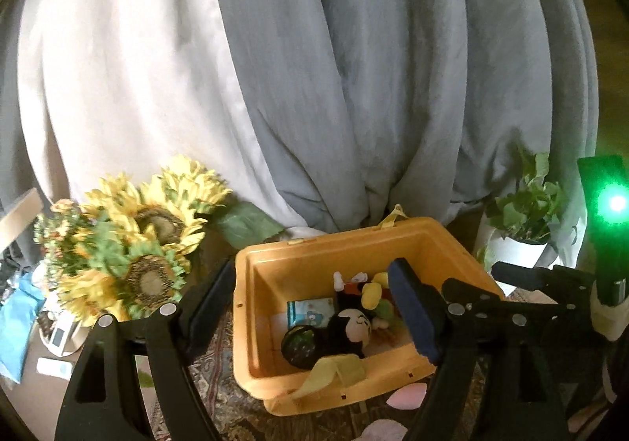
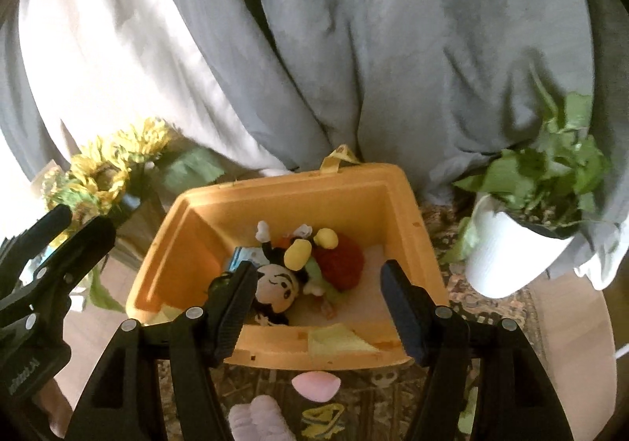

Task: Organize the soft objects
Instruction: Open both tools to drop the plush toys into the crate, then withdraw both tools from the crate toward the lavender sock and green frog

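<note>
Right gripper (image 2: pixel 314 307): fingers standing apart, empty, hovering over the bin.
Left gripper (image 1: pixel 310 307): spread wide, gripping nothing.
Bin (image 2: pixel 412 213): sitting on a patterned rug (image 2: pixel 354 394), holding the plush (image 2: pixel 275 283).
Room: grey curtain (image 2: pixel 354 48) hanging behind; sunflowers (image 1: pixel 149 228) left, potted plant (image 2: pixel 519 244) right.

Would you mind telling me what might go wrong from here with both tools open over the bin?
1. The pink plush outside the bin sits low between the right tool's fingers, so a grab may miss.
2. The left tool is close by; they might collide.
3. The potted plant could be knocked.
</note>
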